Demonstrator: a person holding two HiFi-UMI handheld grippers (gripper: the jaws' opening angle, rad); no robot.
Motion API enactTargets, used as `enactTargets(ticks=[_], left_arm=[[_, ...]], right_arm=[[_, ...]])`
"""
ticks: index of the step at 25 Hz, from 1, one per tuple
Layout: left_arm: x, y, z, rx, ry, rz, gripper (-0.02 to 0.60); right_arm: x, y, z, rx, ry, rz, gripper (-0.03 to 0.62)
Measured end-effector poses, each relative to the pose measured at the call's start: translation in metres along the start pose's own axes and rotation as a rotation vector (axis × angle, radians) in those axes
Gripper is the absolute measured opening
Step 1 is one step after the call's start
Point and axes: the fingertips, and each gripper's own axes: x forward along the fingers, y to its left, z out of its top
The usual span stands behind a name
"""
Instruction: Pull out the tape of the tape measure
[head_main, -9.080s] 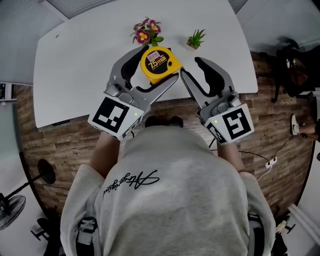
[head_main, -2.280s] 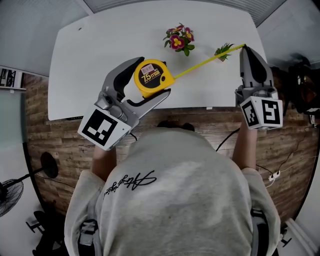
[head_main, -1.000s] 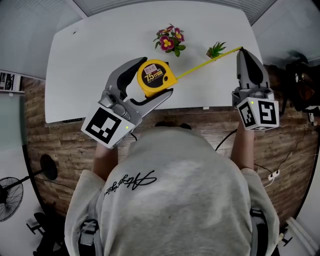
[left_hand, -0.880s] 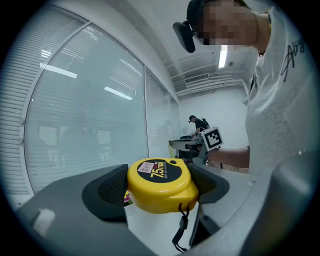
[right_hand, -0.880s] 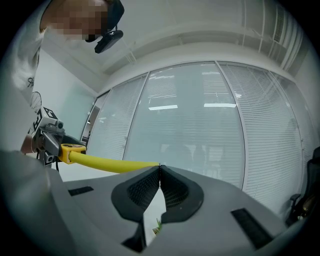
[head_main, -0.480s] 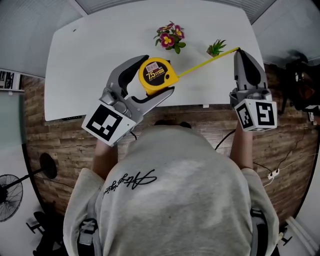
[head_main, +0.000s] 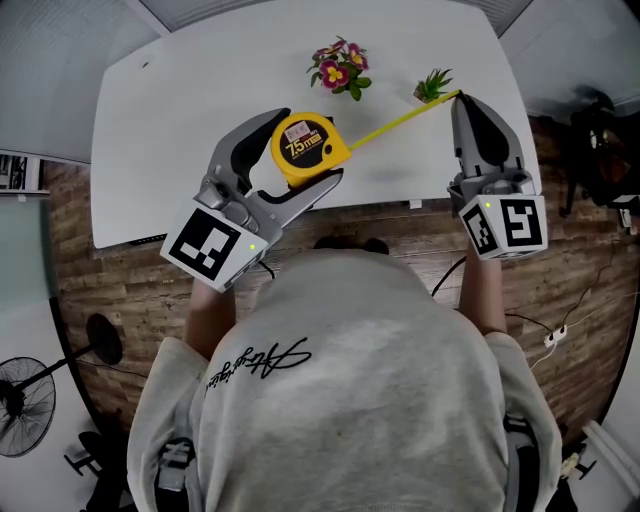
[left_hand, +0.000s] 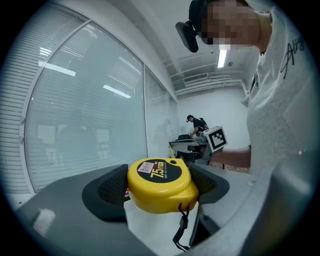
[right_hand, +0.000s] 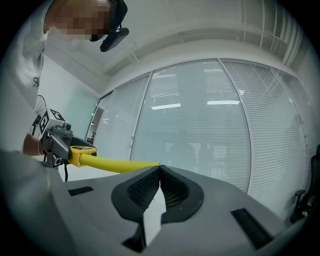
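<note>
My left gripper (head_main: 296, 155) is shut on the yellow tape measure (head_main: 309, 148), holding its case above the white table (head_main: 180, 110); the case (left_hand: 160, 184) sits squeezed between both pads with its black wrist cord hanging down. The yellow tape (head_main: 398, 122) runs out of the case up and to the right. My right gripper (head_main: 459, 97) is shut on the tape's end, near the table's back right. In the right gripper view the tape (right_hand: 120, 164) leads from the pinched jaw tips (right_hand: 159, 167) left to the case (right_hand: 80, 149) in the other gripper.
A small pot of pink flowers (head_main: 338, 68) and a little green plant (head_main: 433, 84) stand at the back of the table, close to the stretched tape. Wooden floor lies below the table's front edge. Glass walls with blinds surround the room.
My right gripper has shifted left and slightly back with the tape's end, toward the green plant. The left gripper and case have stayed almost where they were.
</note>
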Motion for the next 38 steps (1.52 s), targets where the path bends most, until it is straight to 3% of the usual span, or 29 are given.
enactTargets(ticks=[38], left_arm=[[-0.022,0.002,-0.026,-0.013,0.007,-0.119,0.373]], right_arm=[[-0.012,0.084,-0.018,0.032,0.041,-0.016,0.008]])
